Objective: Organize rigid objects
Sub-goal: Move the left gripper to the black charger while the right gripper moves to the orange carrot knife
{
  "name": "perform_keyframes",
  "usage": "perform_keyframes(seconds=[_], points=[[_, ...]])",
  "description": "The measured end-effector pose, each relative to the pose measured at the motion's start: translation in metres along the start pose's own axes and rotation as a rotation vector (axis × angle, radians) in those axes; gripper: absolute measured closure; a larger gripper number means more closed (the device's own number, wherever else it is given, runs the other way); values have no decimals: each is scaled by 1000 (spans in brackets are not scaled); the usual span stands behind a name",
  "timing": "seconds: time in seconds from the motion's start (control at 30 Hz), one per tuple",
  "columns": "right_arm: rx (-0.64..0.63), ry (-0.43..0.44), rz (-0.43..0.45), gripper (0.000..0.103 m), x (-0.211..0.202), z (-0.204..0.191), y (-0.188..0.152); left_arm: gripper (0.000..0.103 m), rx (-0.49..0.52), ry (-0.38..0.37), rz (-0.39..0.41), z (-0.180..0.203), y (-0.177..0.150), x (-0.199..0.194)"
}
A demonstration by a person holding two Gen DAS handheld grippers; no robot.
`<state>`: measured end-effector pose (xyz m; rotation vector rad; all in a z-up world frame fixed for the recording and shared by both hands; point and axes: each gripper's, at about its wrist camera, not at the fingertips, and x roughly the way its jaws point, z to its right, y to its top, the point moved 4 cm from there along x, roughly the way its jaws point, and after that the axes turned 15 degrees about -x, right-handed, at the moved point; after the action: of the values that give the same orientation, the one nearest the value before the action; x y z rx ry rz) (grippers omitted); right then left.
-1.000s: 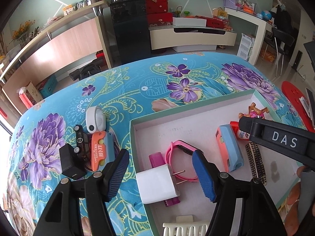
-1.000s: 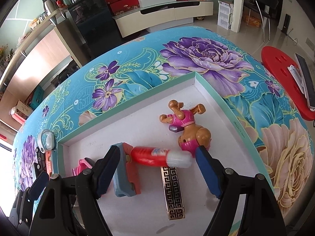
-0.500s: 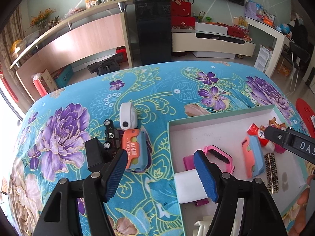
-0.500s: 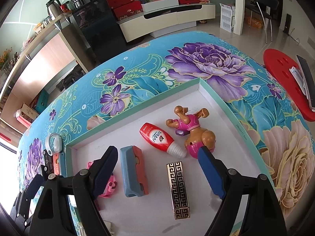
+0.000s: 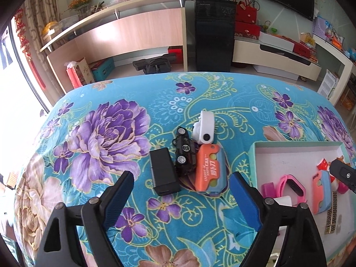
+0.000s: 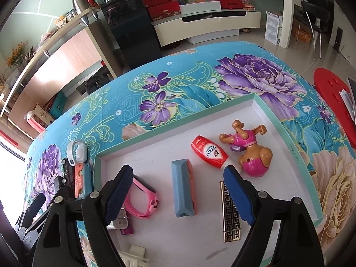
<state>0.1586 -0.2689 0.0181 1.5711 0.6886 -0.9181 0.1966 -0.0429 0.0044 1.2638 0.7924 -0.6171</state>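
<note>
My left gripper (image 5: 182,192) hangs over the flowered cloth with its jaws opening and nothing between them. Just ahead of it lie a black box (image 5: 164,173), a black toy car (image 5: 184,153), a white device (image 5: 205,126) and an orange-and-blue case (image 5: 210,169). My right gripper (image 6: 178,191) stands open over the white tray (image 6: 178,129), holding nothing. Below it in the tray lies a blue-and-orange case (image 6: 182,187). Around that case lie a red tube (image 6: 209,153), a toy dog (image 6: 251,149), a gold bar (image 6: 230,213), a pink band (image 6: 140,198) and a white plug (image 6: 120,220).
The tray's near-left corner (image 5: 252,155) lies right of the loose pile, and the right gripper's finger (image 5: 343,173) reaches in over it. A white ribbed piece (image 6: 133,255) sits at the tray's near edge. A red stool (image 6: 329,89) stands beyond the table's right side.
My left gripper let go of the white plug in the tray and swung left to the loose pile, its jaws wider. The red tube left my right gripper and now lies in the tray.
</note>
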Motion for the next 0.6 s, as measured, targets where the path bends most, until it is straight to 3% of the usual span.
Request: perform_keyframes(seconds=[0.07, 0.27, 0.6], points=[[-18, 11, 10, 19, -1, -8, 1, 0, -15, 24, 8, -7, 2, 1], [-62, 32, 33, 11, -1, -32, 3, 0, -60, 65, 15, -27, 7, 4], [-166, 111, 80, 10, 5, -82, 5, 0, -198, 100, 42, -81, 20, -3]])
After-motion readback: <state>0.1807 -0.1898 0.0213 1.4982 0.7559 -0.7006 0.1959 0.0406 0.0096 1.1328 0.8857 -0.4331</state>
